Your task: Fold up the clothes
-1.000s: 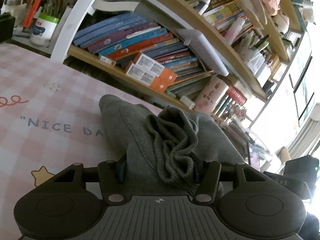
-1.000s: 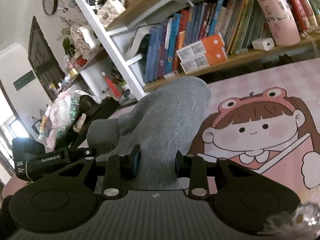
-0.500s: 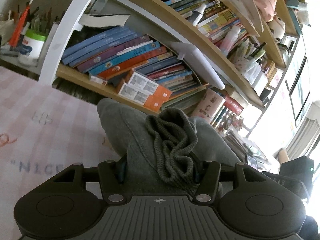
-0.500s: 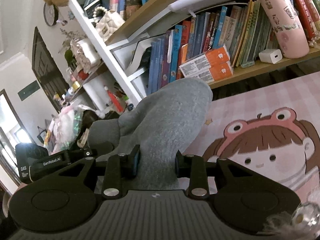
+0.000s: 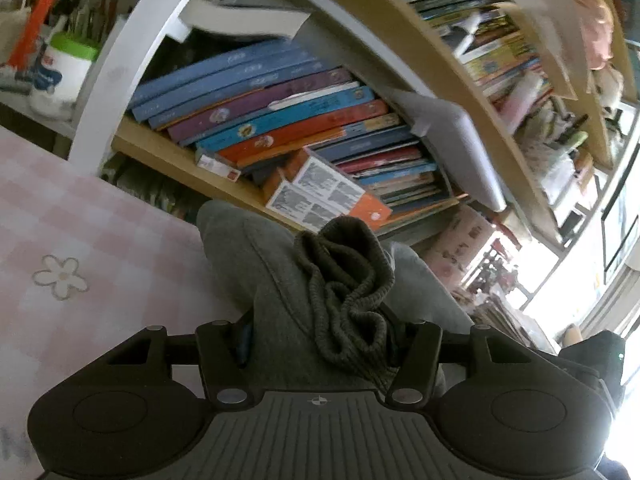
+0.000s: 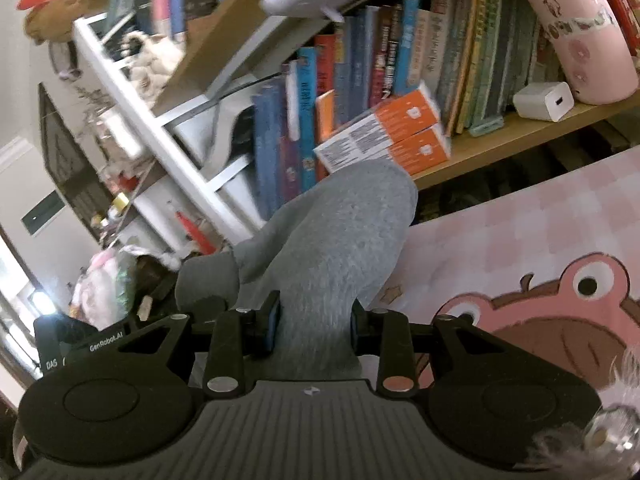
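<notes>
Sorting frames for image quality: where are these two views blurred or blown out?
Left wrist view: bookshelf smeared by motion blur, window at right blown out white, grey garment sharp. Right wrist view: books streaked, garment crisp, pink mat soft; fisheye bends the shelves in both.

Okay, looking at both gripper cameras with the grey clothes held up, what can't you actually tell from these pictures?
- Left wrist view: the grey garment and its ribbed cuff hide the left gripper fingers' tips.
- Right wrist view: grey cloth covers the right gripper grip; its lower part is cut off by the housing.
- Both views: what kind of garment it is; book titles on the bookshelf are blurred.
</notes>
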{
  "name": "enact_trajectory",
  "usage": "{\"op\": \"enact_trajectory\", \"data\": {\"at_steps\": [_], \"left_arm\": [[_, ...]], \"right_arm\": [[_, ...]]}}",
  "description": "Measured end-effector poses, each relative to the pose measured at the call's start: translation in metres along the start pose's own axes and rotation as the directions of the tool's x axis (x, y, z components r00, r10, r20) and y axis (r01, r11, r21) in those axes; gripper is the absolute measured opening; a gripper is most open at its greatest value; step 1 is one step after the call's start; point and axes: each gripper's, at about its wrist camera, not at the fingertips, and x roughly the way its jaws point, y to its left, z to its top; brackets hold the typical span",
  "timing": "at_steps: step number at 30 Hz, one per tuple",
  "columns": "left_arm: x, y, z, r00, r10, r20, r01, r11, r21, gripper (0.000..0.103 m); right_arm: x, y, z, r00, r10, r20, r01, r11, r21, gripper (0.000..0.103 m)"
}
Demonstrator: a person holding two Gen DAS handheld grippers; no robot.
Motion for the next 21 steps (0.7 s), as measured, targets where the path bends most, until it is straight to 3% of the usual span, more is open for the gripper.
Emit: {"op": "enact_trajectory", "data": {"at_steps": [7, 15, 21], "left_arm": [[0.043, -0.002, 0.013, 1.000, -0.021, 0.002, 0.021, 1.000, 0.000, 0.056], [0.073, 0.002, 0.014, 0.999, -0.016, -0.034, 0.015, 1.000, -0.027, 0.055], [0.075, 0.005, 0.011, 0.999, 0.001, -0.046, -0.001, 1.000, -0.018, 0.058]], "right_arm": [[0.006, -0.032, 0.018, 0.998, -0.047, 0.038, 0.043, 0.995, 0.084, 0.029], [0.015, -0.061, 0.025, 0.996, -0.088, 0.018, 0.083, 0.980, 0.183, 0.030], [0.018, -0.061, 0.021, 0.994, -0.114, -0.001, 0.113, 0.983, 0.145, 0.033]]}}
